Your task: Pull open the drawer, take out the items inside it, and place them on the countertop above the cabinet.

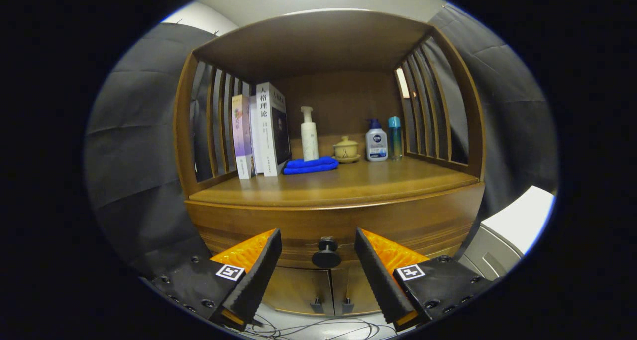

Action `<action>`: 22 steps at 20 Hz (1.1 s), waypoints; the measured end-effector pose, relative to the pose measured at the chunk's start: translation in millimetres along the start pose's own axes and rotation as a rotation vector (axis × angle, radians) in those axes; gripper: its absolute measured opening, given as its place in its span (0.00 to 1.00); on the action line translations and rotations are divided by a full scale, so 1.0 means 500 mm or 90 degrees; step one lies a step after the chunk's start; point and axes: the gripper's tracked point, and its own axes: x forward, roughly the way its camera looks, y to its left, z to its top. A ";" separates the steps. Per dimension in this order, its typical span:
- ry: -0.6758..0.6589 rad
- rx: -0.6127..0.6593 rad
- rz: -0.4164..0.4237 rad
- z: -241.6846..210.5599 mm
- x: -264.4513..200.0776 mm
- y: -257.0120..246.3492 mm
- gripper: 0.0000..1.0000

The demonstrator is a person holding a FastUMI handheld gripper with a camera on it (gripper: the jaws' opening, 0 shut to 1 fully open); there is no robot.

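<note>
Tongs (pixel 318 260) wide open, straddling drawer knob (pixel 326 254).

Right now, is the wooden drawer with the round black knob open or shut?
Shut: the drawer front sits flush with the cabinet, the knob untouched between the open gripper fingers.

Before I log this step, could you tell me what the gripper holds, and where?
Nothing: the gripper is open, its fingers either side of the drawer knob without touching it.

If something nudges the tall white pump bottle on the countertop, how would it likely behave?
The white pump bottle is tall and narrow, so it would probably tip rather than slide. It stands right behind the folded blue cloth, which might cushion a forward fall. Its smooth sides look slippery. The tool is open, astride the drawer knob.
</note>
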 end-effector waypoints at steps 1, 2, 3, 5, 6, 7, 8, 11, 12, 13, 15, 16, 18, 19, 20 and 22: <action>0.005 -0.001 0.002 -0.004 0.009 0.001 0.95; 0.012 -0.001 0.004 -0.009 0.018 0.001 0.95; 0.021 0.002 0.007 -0.019 0.026 0.006 0.95; 0.037 0.003 0.008 -0.034 0.036 0.007 0.95; 0.039 0.001 0.004 -0.039 0.041 0.005 0.96; 0.043 0.000 0.001 -0.047 0.045 0.005 0.96; 0.047 -0.002 0.002 -0.054 0.048 0.006 0.96; 0.059 0.002 -0.004 -0.072 0.061 0.001 0.96; 0.066 0.007 -0.007 -0.080 0.065 0.000 0.96; 0.072 0.010 -0.008 -0.089 0.067 -0.002 0.96; 0.081 0.012 -0.006 -0.099 0.072 0.002 0.96; 0.082 0.011 -0.010 -0.104 0.073 -0.002 0.96; 0.082 0.009 -0.017 -0.104 0.078 -0.009 0.93; 0.084 0.010 -0.020 -0.109 0.080 -0.007 0.86; 0.082 0.008 -0.023 -0.108 0.080 -0.011 0.84; 0.079 -0.001 -0.034 -0.099 0.086 -0.020 0.71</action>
